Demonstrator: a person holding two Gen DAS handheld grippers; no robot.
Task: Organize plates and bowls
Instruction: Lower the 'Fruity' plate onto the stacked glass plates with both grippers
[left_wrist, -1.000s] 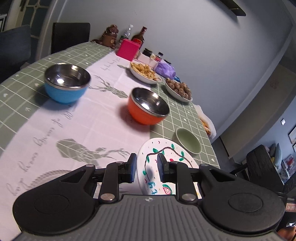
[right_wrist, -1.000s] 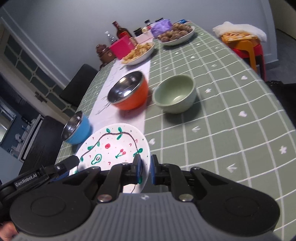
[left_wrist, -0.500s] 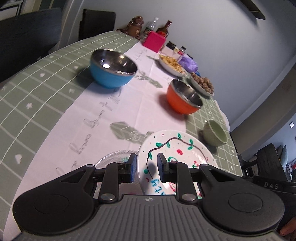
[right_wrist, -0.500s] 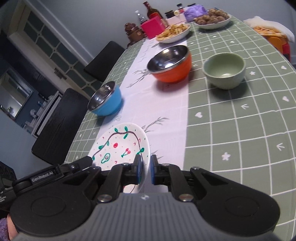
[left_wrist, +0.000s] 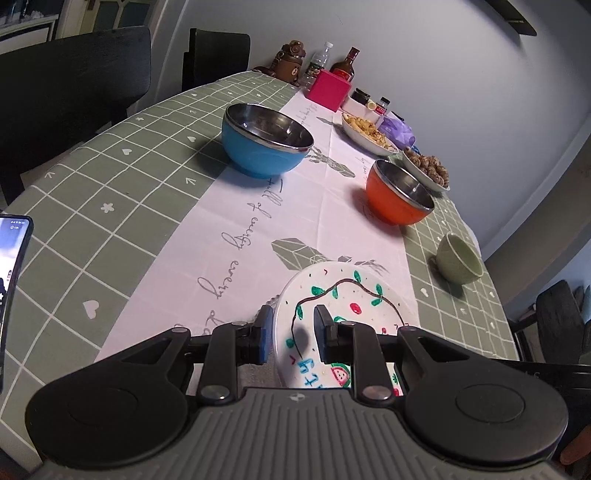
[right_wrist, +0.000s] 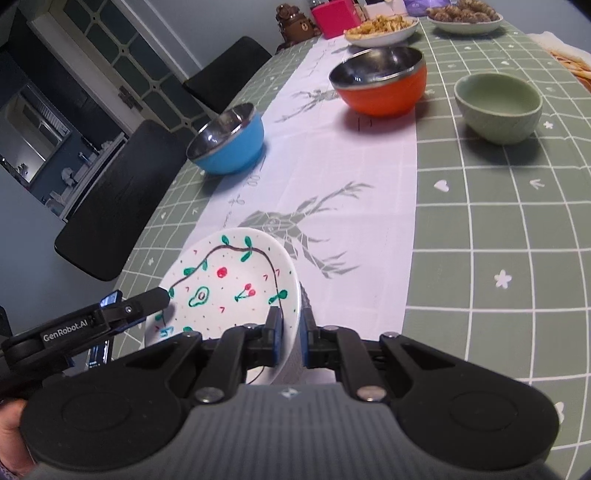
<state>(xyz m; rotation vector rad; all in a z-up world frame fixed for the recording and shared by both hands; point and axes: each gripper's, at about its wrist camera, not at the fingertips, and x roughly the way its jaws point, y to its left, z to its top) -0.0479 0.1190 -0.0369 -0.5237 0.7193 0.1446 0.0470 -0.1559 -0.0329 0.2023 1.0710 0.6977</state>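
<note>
A white plate (left_wrist: 343, 295) painted with a vine, cherries and an avocado hangs low over the white runner at the near end of the table (left_wrist: 110, 184). My left gripper (left_wrist: 291, 334) is shut on its near rim. In the right wrist view the plate (right_wrist: 229, 280) tilts, and my right gripper (right_wrist: 290, 334) is shut on its right rim. A clear glass rim (right_wrist: 304, 295) shows just under the plate's edge. Farther along stand a blue bowl (left_wrist: 266, 144), an orange bowl (left_wrist: 399, 195) and a small green bowl (left_wrist: 460, 260).
A phone (left_wrist: 11, 288) lies at the table's left edge. Two dishes of food (left_wrist: 369, 133), a pink box (left_wrist: 328, 90) and bottles crowd the far end. Black chairs (left_wrist: 74, 81) stand along the left side.
Both grippers have carried the plate together toward the near end of the table and a little lower. The bowls now lie farther ahead. The phone has come into the left wrist view.
</note>
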